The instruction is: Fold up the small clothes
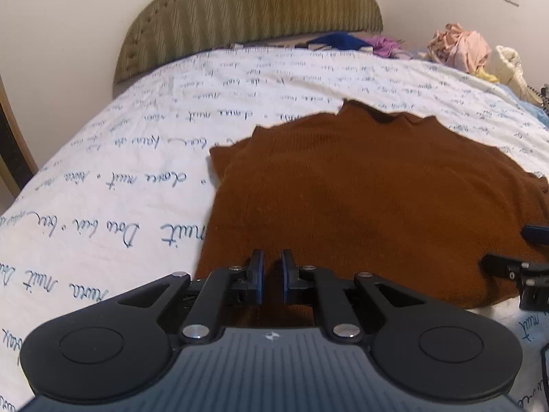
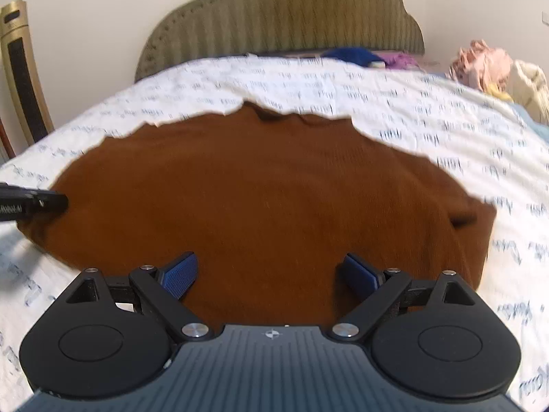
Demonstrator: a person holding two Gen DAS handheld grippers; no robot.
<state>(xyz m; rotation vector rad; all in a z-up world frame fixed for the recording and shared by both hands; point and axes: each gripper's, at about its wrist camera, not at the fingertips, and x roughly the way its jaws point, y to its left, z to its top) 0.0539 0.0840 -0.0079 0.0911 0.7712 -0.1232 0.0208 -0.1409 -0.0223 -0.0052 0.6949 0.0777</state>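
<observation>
Left wrist view: sweater (image 1: 370, 199) lies flat on bed (image 1: 120, 158), left claw (image 1: 272, 273) pinched on its 6 o'clock hem, right claw (image 2: 271, 274) spread wide, empty — regrip evenly before folding.

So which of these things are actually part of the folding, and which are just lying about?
In use:
brown sweater
left hand-held gripper
right hand-held gripper
bedspread, as work surface

Lying about:
pink clothes
blue garment
purple garment
headboard
</observation>
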